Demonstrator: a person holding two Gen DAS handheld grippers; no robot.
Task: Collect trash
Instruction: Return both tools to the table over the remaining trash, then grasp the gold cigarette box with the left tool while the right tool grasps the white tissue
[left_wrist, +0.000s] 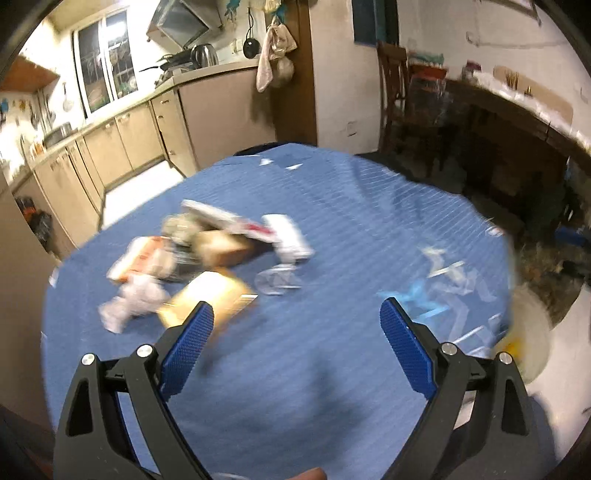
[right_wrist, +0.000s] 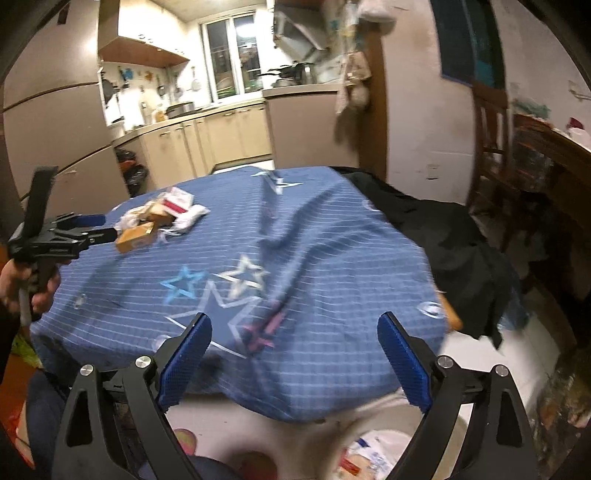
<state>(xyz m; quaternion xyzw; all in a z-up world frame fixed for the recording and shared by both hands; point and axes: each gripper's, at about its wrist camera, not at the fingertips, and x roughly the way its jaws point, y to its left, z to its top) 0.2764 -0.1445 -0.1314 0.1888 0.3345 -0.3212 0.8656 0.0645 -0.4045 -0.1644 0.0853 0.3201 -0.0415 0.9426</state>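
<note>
A pile of trash (left_wrist: 207, 251) lies on the blue tablecloth (left_wrist: 332, 206): cartons, crumpled paper, a brown box (left_wrist: 210, 299) and clear plastic (left_wrist: 277, 280). My left gripper (left_wrist: 297, 321) is open and empty, just short of the brown box. The pile also shows in the right wrist view (right_wrist: 159, 218), with the left gripper (right_wrist: 98, 227) beside it. My right gripper (right_wrist: 295, 328) is open and empty over the table's near edge, above a white bin (right_wrist: 373, 446) holding some trash.
The table (right_wrist: 280, 258) has a star-patterned blue cloth. Dark cloth (right_wrist: 443, 236) hangs off its right side. A wooden chair (right_wrist: 491, 147) and a dark sideboard (right_wrist: 546, 155) stand to the right. Kitchen cabinets (right_wrist: 221, 136) are behind. The view is motion-blurred.
</note>
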